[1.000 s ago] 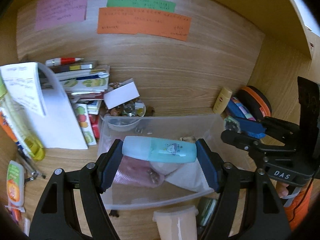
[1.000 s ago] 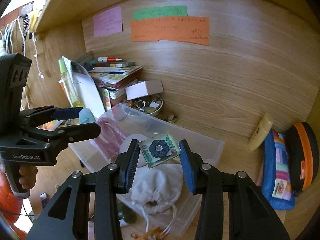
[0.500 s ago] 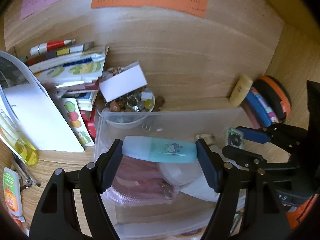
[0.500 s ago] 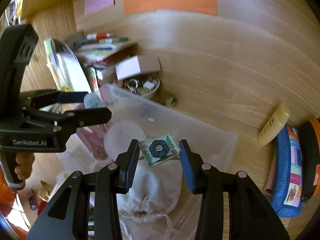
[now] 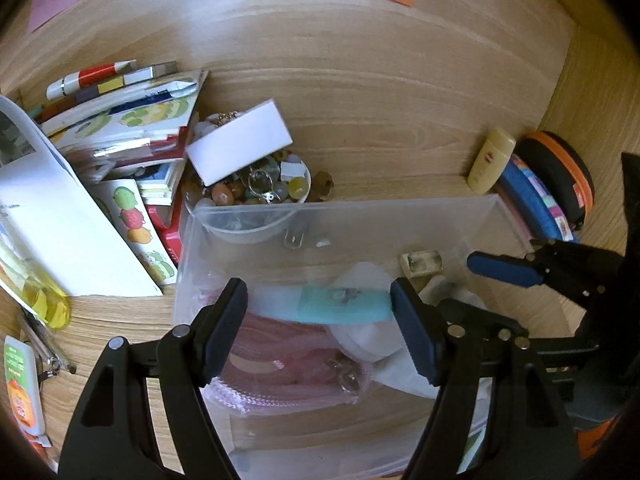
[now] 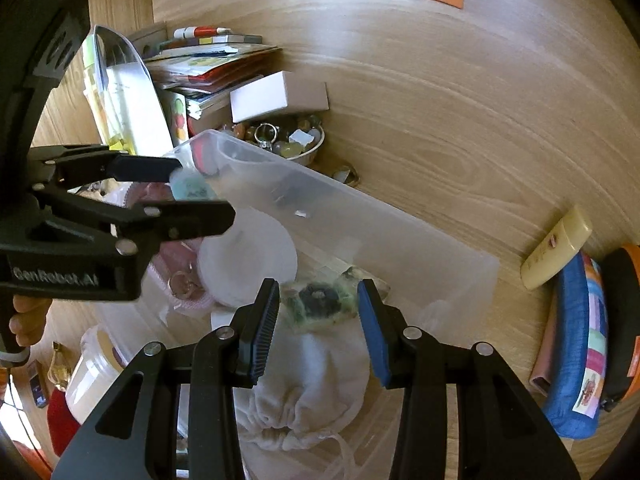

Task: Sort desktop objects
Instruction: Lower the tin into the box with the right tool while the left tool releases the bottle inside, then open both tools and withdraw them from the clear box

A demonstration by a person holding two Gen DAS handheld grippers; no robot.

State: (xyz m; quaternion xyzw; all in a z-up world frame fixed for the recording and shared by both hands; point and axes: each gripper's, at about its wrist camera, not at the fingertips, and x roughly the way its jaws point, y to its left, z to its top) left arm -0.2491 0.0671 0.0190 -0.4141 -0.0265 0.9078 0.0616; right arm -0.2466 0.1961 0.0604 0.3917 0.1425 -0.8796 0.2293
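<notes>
Both grippers have come down into the clear plastic bin (image 5: 400,216) since a second ago. Inside it lie a pink mesh pouch (image 5: 280,376) and white drawstring bag (image 6: 312,380). My left gripper (image 5: 318,312) clamps the teal tube (image 5: 344,309) end to end across wide jaws; my right gripper (image 6: 318,312), nearly half open, pinches the floral tile (image 6: 318,300). I judge both are held low for release.

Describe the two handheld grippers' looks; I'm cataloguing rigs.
Both are black plastic. The left gripper and right gripper have dark blue finger pads, ribbed on the right one, with silver screw heads. White "GenRobot.AI" lettering marks the left body.
</notes>
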